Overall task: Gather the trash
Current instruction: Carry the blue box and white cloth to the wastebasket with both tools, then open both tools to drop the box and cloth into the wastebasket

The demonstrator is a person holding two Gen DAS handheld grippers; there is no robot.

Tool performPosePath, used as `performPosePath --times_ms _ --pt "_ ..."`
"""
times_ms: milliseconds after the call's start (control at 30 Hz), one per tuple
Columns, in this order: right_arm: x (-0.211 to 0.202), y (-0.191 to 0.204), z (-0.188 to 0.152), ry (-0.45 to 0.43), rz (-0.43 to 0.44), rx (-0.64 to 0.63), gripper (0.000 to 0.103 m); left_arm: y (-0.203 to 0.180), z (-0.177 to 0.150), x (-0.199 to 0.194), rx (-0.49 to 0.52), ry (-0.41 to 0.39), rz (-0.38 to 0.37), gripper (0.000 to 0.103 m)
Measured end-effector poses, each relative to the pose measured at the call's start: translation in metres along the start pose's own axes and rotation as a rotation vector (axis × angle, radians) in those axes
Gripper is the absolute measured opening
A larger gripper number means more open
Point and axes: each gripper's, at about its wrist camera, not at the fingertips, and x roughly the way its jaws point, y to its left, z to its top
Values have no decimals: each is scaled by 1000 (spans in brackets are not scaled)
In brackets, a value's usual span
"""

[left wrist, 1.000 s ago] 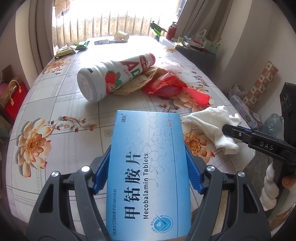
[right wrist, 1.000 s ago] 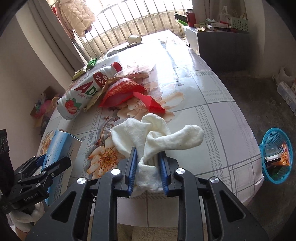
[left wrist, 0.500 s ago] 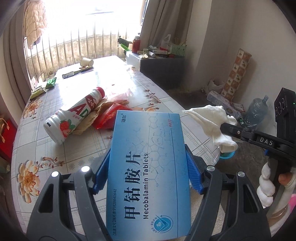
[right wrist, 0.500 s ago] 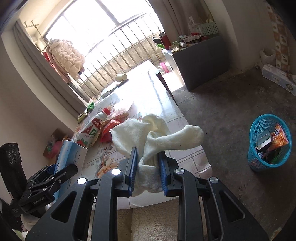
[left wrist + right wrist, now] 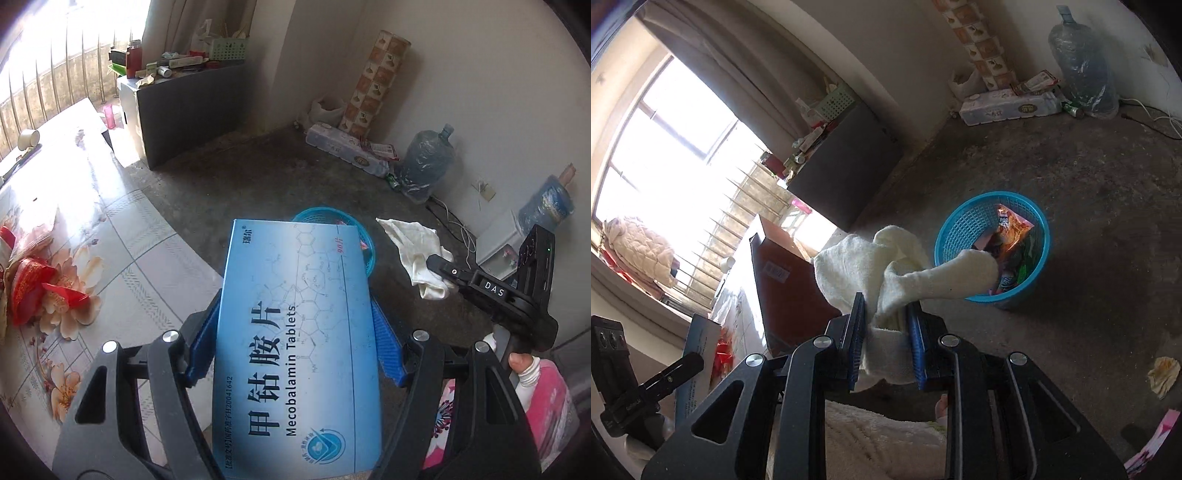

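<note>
My left gripper (image 5: 295,332) is shut on a blue Mecobalamin tablet box (image 5: 299,332), held in the air beside the table edge. Behind the box the rim of a blue trash basket (image 5: 369,254) shows on the floor. My right gripper (image 5: 884,328) is shut on a crumpled white cloth (image 5: 897,266) and holds it above the floor, to the left of the blue basket (image 5: 960,229), which holds wrappers. The cloth (image 5: 413,247) and right gripper (image 5: 439,266) also show in the left wrist view. The box (image 5: 698,354) shows at the left of the right wrist view.
The flowered table (image 5: 122,236) with red wrappers (image 5: 33,284) lies at the left. A grey cabinet (image 5: 192,107), water jugs (image 5: 424,162) and a long package (image 5: 347,151) stand along the walls. A crumpled paper (image 5: 1163,376) lies on the floor.
Both grippers have swung right, away from the table and toward the floor. The blue basket is now close in front of both; the box and the cloth stay gripped.
</note>
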Motion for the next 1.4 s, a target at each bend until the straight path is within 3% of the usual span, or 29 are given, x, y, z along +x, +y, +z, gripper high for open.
performPosePath --times_ms 200,433,600,767,900,967,1033,1133,1400 --pt "0 -69 7 -35 -83 144 22 -44 15 108 -12 245 -175 68" --pt "17 -112 2 -1 -124 225 23 -71 23 246 -131 533 -357 68" --pt "28 -128 -2 30 -154 253 23 -72 38 342 -240 639 -347 68" --pt "36 -143 -4 51 -189 270 22 -51 50 414 -389 686 -336 68" --pt "48 -151 -7 86 -206 282 22 -25 57 439 -512 677 -344 68" --pt "55 -151 -9 103 -217 277 22 -16 60 440 -548 648 -356 68" --pt "63 -151 -8 123 -222 273 22 -6 68 435 -574 571 -347 68" --pt "73 -148 -5 139 -223 261 23 6 81 429 -603 474 -279 67" --pt "94 -124 33 92 -188 202 23 0 87 428 -589 485 -255 74"
